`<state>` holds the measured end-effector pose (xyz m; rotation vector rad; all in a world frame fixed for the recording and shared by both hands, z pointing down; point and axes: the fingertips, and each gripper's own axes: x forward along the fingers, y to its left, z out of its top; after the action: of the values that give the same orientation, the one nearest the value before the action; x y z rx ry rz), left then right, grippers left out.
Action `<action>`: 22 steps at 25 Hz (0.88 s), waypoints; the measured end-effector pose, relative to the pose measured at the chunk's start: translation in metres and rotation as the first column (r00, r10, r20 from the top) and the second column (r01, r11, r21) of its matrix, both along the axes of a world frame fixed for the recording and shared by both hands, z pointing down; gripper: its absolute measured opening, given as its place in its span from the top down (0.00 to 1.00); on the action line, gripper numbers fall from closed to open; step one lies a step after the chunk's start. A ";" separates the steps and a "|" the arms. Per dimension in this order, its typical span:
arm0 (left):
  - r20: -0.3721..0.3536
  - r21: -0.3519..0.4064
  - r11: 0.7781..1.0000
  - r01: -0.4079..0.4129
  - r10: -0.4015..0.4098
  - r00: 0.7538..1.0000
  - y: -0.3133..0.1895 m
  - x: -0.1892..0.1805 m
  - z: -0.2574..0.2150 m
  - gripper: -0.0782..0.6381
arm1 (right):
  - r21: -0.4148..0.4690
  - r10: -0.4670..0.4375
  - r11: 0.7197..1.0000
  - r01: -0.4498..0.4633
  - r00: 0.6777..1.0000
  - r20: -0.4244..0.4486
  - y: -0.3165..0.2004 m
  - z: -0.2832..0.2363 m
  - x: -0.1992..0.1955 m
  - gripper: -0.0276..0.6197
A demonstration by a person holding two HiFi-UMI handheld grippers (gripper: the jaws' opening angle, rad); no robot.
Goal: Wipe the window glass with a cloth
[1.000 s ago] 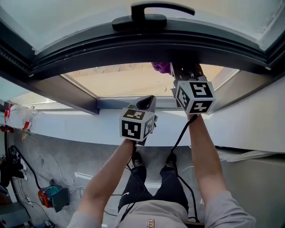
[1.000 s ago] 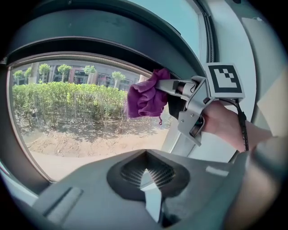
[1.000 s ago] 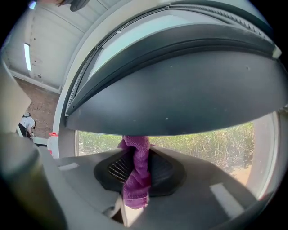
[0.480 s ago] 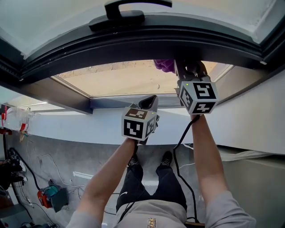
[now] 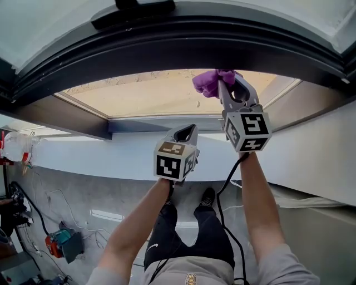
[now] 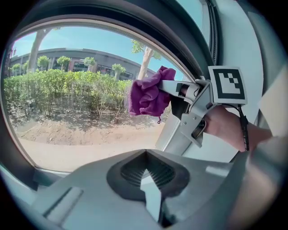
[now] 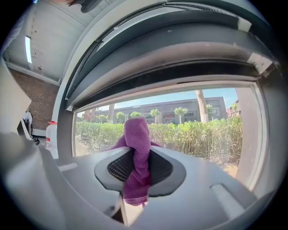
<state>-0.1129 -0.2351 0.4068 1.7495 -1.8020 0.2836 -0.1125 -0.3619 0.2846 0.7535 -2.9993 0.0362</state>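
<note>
A purple cloth is bunched in my right gripper, whose jaws are shut on it. It is held up against the window glass, near the upper right of the pane. The right gripper view has the cloth hanging between the jaws, with hedges and a building beyond the pane. My left gripper hangs lower, by the sill, shut and empty. From the left gripper view the cloth and the right gripper lie ahead to the right.
A dark window frame arches over the pane, and an open sash with a handle juts out above. The white sill runs below. A bottle stands at the left. Cables and a small device lie on the floor.
My right gripper with the cloth has come down from under the top frame onto the open glass. The head view has tilted down. The left gripper has stayed about where it was.
</note>
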 end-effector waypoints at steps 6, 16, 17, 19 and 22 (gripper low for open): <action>-0.031 -0.029 0.999 0.021 -0.022 0.999 0.005 -0.002 0.049 0.89 | 0.028 -0.007 1.000 0.007 1.000 0.000 -0.001 0.045 0.001 0.80; -0.079 -0.045 0.998 0.043 -0.046 0.996 0.007 -0.004 0.118 0.89 | 0.005 -0.036 0.999 0.037 0.993 -0.113 0.001 0.151 -0.003 0.80; -0.080 -0.044 0.998 0.046 -0.049 0.996 0.006 -0.005 0.125 0.89 | 0.001 -0.040 0.999 0.040 0.991 -0.127 0.001 0.163 -0.004 0.80; -0.077 -0.042 0.998 0.050 -0.053 0.996 0.004 -0.007 0.137 0.89 | -0.003 -0.049 0.999 0.049 0.988 -0.149 0.000 0.186 -0.004 0.80; -0.068 -0.041 0.998 0.051 -0.054 0.996 0.001 -0.011 0.156 0.89 | -0.011 -0.059 0.998 0.058 0.983 -0.172 -0.002 0.217 -0.005 0.80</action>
<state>-0.1235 -0.2346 0.5626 1.6629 -1.7785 0.2327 -0.1179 -0.3641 0.5013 0.6318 -2.8536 -0.0212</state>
